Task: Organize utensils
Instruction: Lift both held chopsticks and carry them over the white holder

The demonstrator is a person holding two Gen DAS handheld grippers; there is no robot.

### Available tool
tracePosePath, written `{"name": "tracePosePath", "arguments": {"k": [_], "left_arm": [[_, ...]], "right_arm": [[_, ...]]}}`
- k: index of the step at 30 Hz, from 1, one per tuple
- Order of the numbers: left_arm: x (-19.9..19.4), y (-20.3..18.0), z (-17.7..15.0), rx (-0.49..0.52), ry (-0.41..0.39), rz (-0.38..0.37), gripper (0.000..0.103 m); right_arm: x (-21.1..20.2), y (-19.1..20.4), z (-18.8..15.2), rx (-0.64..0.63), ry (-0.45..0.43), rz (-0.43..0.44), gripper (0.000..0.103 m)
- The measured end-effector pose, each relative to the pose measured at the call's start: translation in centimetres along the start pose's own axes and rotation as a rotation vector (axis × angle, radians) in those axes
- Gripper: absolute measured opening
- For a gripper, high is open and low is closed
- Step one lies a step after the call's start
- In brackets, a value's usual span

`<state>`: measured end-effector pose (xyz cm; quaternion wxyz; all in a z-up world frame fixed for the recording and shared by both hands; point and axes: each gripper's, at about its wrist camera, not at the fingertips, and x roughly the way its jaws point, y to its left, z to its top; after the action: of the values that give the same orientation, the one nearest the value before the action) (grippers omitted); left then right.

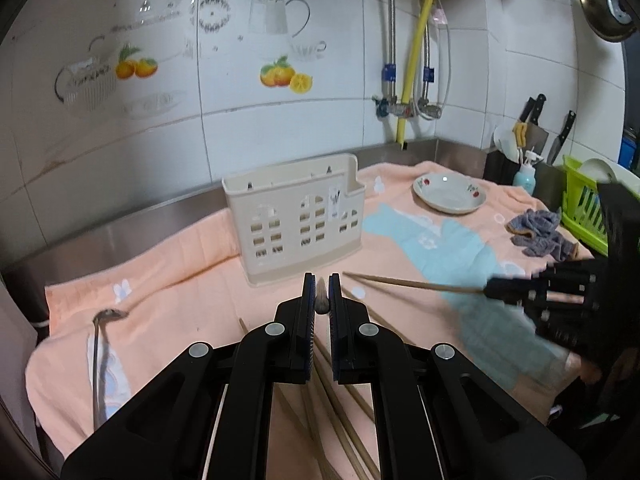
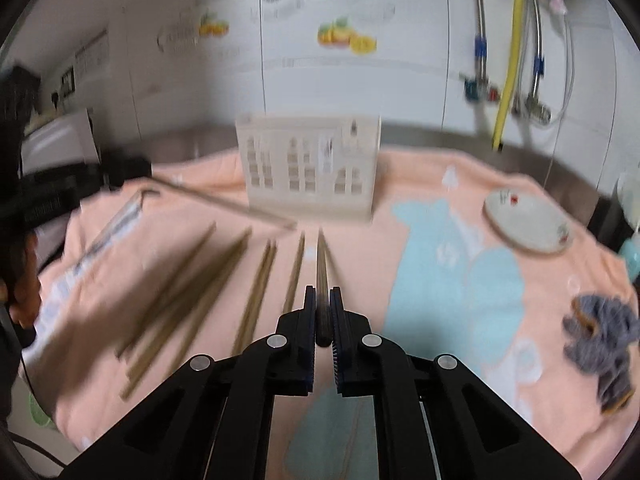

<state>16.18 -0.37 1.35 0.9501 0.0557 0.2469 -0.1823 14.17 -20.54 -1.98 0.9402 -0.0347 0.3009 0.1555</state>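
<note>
Chopstick (image 1: 321,295) per gripper (image 1: 321,280), both clamped.

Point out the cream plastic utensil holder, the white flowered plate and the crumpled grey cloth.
Cream plastic utensil holder (image 1: 296,220): left wrist view, on its perforated front wall.
White flowered plate (image 1: 449,193): left wrist view, on the bare middle of its bowl.
Crumpled grey cloth (image 2: 600,336): right wrist view, on the middle of the heap.

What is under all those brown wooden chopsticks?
A peach-pink towel with pale blue patches lies under the loose brown wooden chopsticks. Grey metal counter shows past its edge. What lies beneath the towel's middle is covered.
</note>
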Motion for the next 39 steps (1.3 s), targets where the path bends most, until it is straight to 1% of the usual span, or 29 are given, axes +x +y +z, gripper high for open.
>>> {"name": "tracePosePath", "arguments": {"k": [5, 8, 12, 14, 17, 22, 27, 31, 35, 39], "left_arm": [[-0.4, -0.5, 1.7, 0.025, -0.02, 0.006, 0.005], [-0.4, -0.3, 3.1, 0.027, -0.03, 0.006, 0.005], [-0.1, 0.2, 5.5, 0.03, -0.038, 0.012, 0.005], [0.1, 0.3, 6.7, 0.032, -0.042, 0.017, 0.005], [0.2, 0.5, 8.5, 0.044, -0.049, 0.028, 0.005], [-0.9, 0.6, 11.9, 0.076, -0.103, 0.044, 0.005], [-2.8, 0.4, 15.4, 0.112, -0.182, 0.068, 0.005], [-3.8, 0.6, 17.6, 0.123, -0.236, 0.087, 0.005], [-3.6, 1.2, 19.1, 0.103, -0.269, 0.101, 0.005], [-2.3, 2.2, 19.9, 0.071, -0.284, 0.118, 0.005]], "right_arm": [[-1.1, -0.5, 4.4, -0.021, -0.085, 0.031, 0.007], [-1.4, -0.8, 6.8, -0.043, -0.118, 0.042, 0.006], [-1.3, -1.1, 9.8, -0.066, -0.138, 0.068, 0.006], [-1.3, -1.1, 10.9, -0.082, -0.149, 0.072, 0.006], [-1.7, -1.0, 13.3, -0.111, -0.188, 0.065, 0.006], [-3.3, -1.2, 16.3, -0.136, -0.258, 0.058, 0.006], [-4.4, -1.5, 18.6, -0.155, -0.316, 0.03, 0.006], [-4.2, -1.6, 19.8, -0.162, -0.332, 0.016, 0.006], [-3.2, -1.6, 20.5, -0.166, -0.326, 0.003, 0.006], [-1.8, -1.8, 20.9, -0.169, -0.299, -0.005, 0.006]]}}
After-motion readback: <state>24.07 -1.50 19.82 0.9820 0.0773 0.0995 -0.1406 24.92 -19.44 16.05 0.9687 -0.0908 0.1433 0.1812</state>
